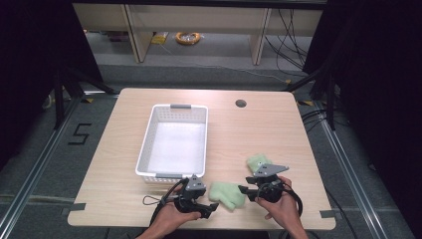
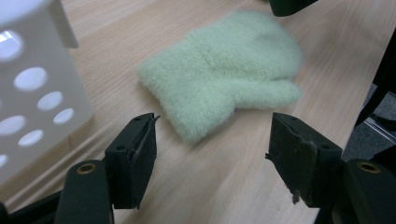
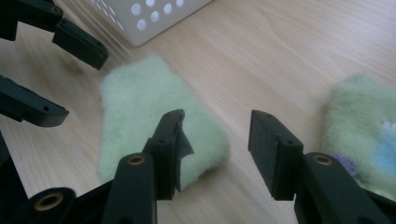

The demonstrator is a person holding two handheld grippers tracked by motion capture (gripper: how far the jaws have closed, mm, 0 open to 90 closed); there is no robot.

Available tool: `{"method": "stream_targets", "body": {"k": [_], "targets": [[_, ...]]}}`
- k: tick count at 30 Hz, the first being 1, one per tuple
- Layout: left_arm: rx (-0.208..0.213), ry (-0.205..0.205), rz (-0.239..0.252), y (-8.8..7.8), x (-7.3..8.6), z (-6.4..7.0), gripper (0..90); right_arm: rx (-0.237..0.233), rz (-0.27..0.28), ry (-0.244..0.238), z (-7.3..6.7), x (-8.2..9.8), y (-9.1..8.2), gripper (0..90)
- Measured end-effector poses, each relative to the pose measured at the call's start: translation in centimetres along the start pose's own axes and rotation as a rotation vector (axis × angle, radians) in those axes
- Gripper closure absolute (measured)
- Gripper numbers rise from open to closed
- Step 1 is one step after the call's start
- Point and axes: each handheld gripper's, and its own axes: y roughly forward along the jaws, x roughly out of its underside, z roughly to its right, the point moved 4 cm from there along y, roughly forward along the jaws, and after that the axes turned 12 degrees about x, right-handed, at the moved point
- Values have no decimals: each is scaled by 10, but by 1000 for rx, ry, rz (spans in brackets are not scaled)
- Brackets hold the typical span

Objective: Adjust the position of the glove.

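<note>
A pale green fuzzy mitten (image 1: 226, 195) lies flat on the wooden table near its front edge, between my two grippers. My left gripper (image 1: 212, 205) points at it from the left. In the left gripper view, the left gripper (image 2: 212, 123) is open and the mitten (image 2: 224, 70) lies just ahead of the jaw tips. My right gripper (image 1: 244, 191) faces it from the right. It (image 3: 217, 116) is open too, one jaw hanging over the mitten's (image 3: 140, 102) near end without pressing it. A second green mitten (image 1: 258, 162) lies behind the right gripper.
A white perforated basket (image 1: 149, 134) stands empty left of centre, its near corner (image 2: 32, 84) close to the left gripper. The second mitten (image 3: 364, 126) carries blue and purple marks. A cable hole (image 1: 241, 103) sits at the table's back right.
</note>
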Motion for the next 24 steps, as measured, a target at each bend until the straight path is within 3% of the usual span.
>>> {"method": "stream_targets", "body": {"k": [4, 5, 7, 8, 9, 10, 11, 12, 14, 15, 16, 19, 20, 24], "targets": [[-3, -2, -5, 4, -3, -3, 325, -9, 0, 5, 1, 0, 12, 580], [-3, -4, -7, 5, -4, -3, 329, -13, -18, 23, 0, 0, 12, 581], [-2, 0, -11, 8, -5, -4, 344, -15, -45, 5, 2, 1, 15, 588], [3, -27, -24, 12, -5, -5, 348, -11, -52, 16, 0, 2, 18, 589], [3, -27, -24, 12, -5, -5, 354, -12, -45, -7, 1, 3, 22, 592], [2, -21, -25, 15, -5, -6, 372, -1, -87, 10, 0, 4, 21, 595], [2, -7, -32, 15, -6, -6, 397, 3, -103, 26, -1, 5, 21, 603], [-20, -4, -37, 15, -6, -7, 417, -3, -60, 1, 0, 5, 26, 619], [-10, 20, -55, 14, -7, -7, 454, -18, -59, 1, 0, 6, 26, 632], [-10, 4, -54, 15, -7, -7, 489, -18, -63, 7, 0, 7, 27, 640], [-21, 30, -50, 16, -7, -7, 560, -32, -79, 52, 0, 8, 27, 650], [-22, 27, -51, 17, -7, -5, 626, -46, -88, 79, 2, 10, 26, 669], [-33, 68, -71, 16, -8, -6, 656, -68, -85, 89, 2, 11, 26, 704], [-31, 60, -47, 15, -9, -5, 781, -74, -69, 93, 2, 11, 26, 770]]}}
